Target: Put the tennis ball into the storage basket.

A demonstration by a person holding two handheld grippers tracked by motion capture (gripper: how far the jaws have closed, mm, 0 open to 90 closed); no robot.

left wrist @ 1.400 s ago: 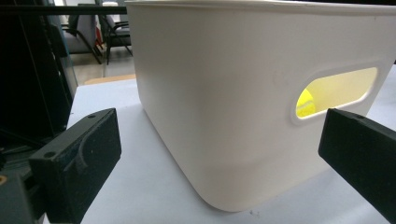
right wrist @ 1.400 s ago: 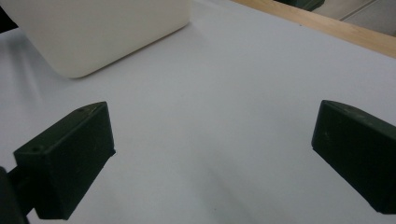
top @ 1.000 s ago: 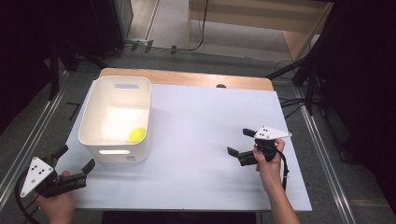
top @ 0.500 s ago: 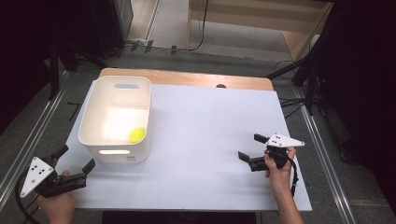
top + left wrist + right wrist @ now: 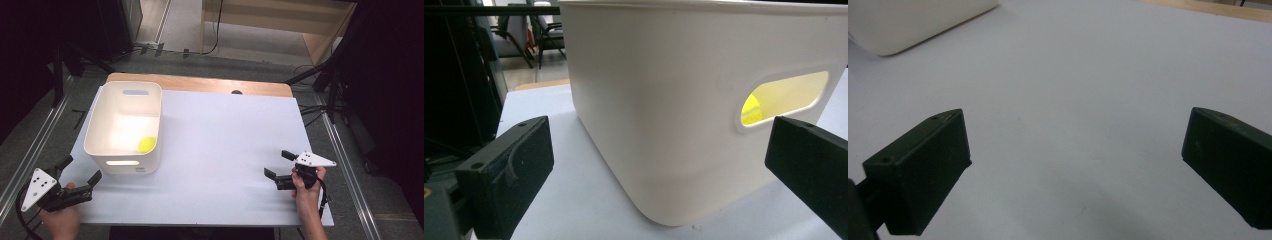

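While both grippers' fingers gape empty | left gripper (image 5: 80,172) near bin (image 5: 95,135) corner | right gripper (image 5: 278,165) over bare table (image 5: 220,140)

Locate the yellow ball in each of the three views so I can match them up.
High view: the yellow ball lies inside the white bin, in its near right corner.
Left gripper view: a sliver of the ball shows through the bin's handle slot, at right.
Right gripper view: the ball is not in it; a corner of the bin sits top left.
Shared landmark: the white bin on the white tabletop.
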